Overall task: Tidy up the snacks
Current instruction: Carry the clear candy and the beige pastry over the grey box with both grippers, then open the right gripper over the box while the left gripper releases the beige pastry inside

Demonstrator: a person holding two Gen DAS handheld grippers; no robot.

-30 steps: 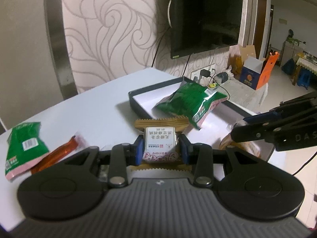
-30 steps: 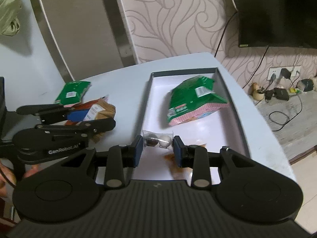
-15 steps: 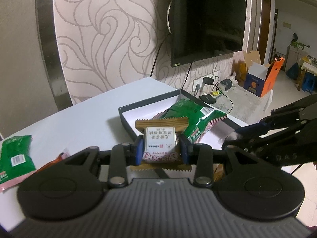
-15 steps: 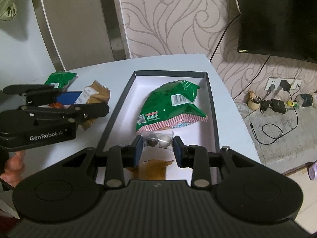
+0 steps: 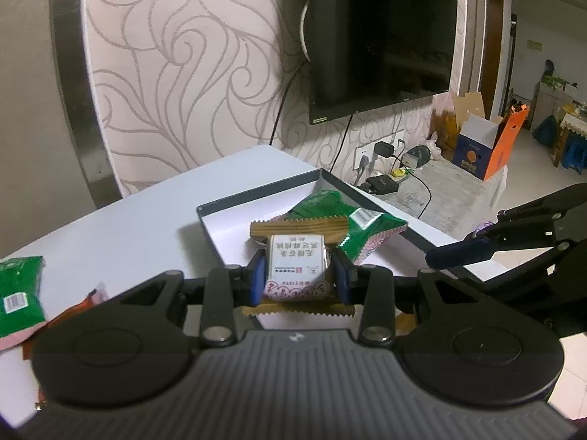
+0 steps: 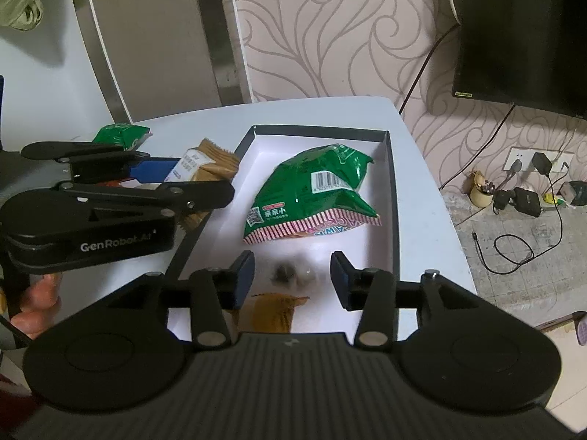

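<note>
Two wrist views are looking over a smooth, pale table (image 6: 330,117) with rounded corners, set against wallpaper of looping swirl lines.

In the centre of the right wrist view, a shallow rectangular tray (image 6: 392,198) with thin dark walls and a white floor is lying on the table. Inside it, a puffy, crinkled green snack bag (image 6: 312,198) is resting, showing a barcode, a QR code, Chinese characters and a red-and-white striped lower edge. Below it, towards the frame's bottom, a flat brown wrapper (image 6: 271,311) is lying on the tray floor.

The right gripper (image 6: 291,275) is opening; its blue-padded fingers are standing apart, and a small clear packet (image 6: 293,273) with dark and pale lumps inside is sitting blurred between them, touching neither pad.

In the lower centre of the left wrist view, the left gripper (image 5: 299,275) is pinching a small square snack pack (image 5: 295,264), its glossy white label printed with Chinese characters and its tan ends cut in a zigzag. It is hovering at the tray's near-left edge. The gripper's black body is reading "GenRobot.AI" at the right wrist view's left side.

At the far left of the left wrist view, a second green bag (image 5: 18,293) and an orange wrapper (image 5: 73,304) are lying on the table outside the tray.
</note>
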